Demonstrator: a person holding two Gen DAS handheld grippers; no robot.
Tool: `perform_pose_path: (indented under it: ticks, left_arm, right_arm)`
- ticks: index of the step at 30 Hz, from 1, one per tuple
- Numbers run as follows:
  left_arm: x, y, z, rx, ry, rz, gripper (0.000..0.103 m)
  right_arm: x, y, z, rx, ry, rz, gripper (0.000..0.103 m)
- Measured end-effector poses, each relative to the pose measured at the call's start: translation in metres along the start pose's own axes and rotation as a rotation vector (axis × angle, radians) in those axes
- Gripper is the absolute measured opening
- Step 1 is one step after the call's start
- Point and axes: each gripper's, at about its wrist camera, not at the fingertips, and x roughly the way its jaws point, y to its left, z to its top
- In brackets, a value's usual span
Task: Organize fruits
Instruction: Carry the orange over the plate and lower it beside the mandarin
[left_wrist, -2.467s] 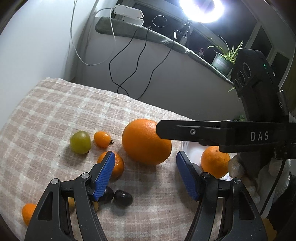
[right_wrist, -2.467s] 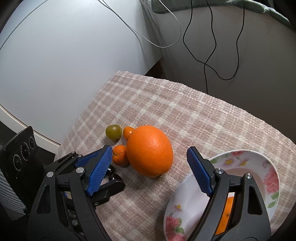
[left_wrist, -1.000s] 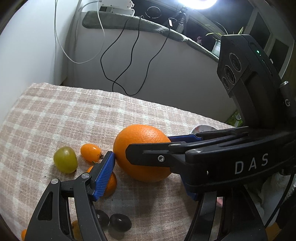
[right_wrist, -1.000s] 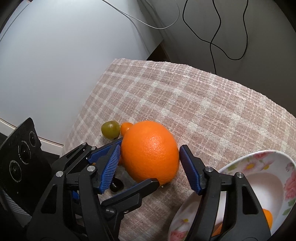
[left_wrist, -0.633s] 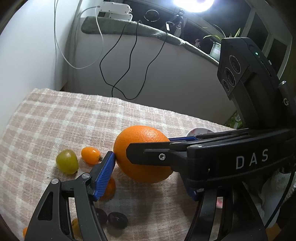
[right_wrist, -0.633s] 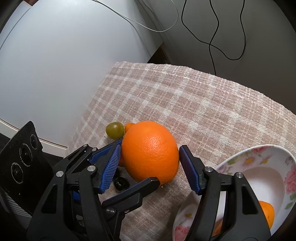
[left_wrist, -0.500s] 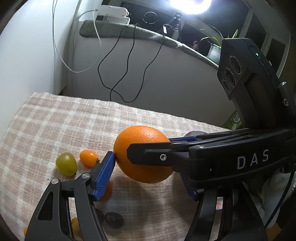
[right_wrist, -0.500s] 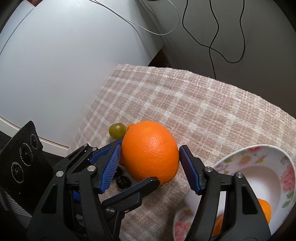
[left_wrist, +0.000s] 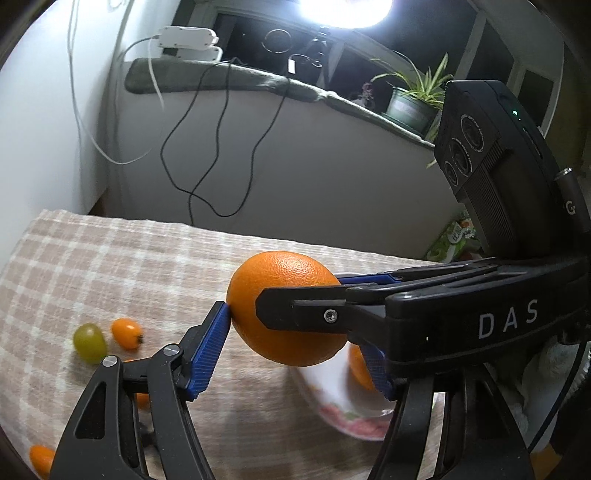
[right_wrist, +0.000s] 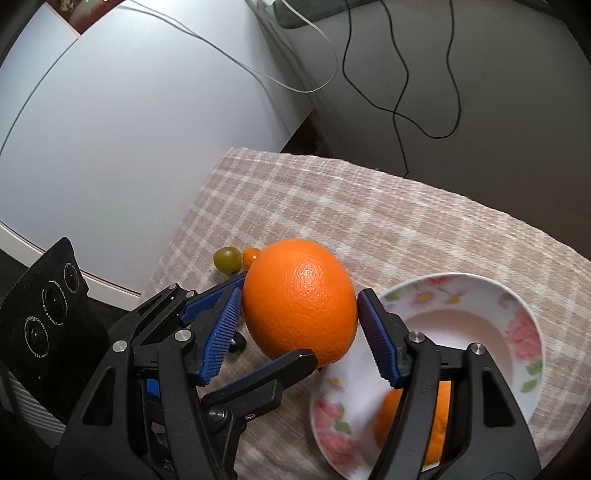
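A large orange (left_wrist: 284, 306) (right_wrist: 299, 299) hangs above the checked cloth, its lower right side over the edge of the flowered plate (right_wrist: 517, 306) (left_wrist: 332, 402). My right gripper (right_wrist: 299, 338) is shut on it, blue pads pressing its left and right sides. My left gripper (left_wrist: 291, 354) is shut on it too; its left pad touches the fruit, and its right pad is partly hidden behind the right gripper's black finger (left_wrist: 406, 314). A smaller orange (right_wrist: 436, 406) (left_wrist: 358, 369) lies in the plate.
A green grape (left_wrist: 88, 341) (right_wrist: 226, 259) and a small orange tomato (left_wrist: 126, 332) (right_wrist: 252, 255) lie on the cloth to the left. A dark grape (right_wrist: 238, 343) sits under the fingers. Another small orange fruit (left_wrist: 40, 458) lies near the front edge. Cables hang on the wall behind.
Both grippers have risen with the large orange held between them and carried it right. The orange has left the cloth and now hangs at the plate's edge.
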Motion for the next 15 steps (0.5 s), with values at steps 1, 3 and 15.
perform_pose_path:
  ticks: [1,3,15]
  left_arm:
    - [0.002,-0.004,0.001,0.003,0.001,-0.003,0.067]
    - [0.006,-0.01,0.002,0.009,0.005,-0.008,0.068]
    - [0.038,-0.047,0.011,0.015,0.028,-0.043,0.068]
  right_arm:
    - [-0.003,-0.003,-0.001,0.002,-0.002,-0.002,0.068]
    - [-0.009,-0.009,-0.003,0.007,-0.007,-0.008,0.068]
    - [-0.036,-0.052,-0.011,0.056,-0.041,-0.054,0.068]
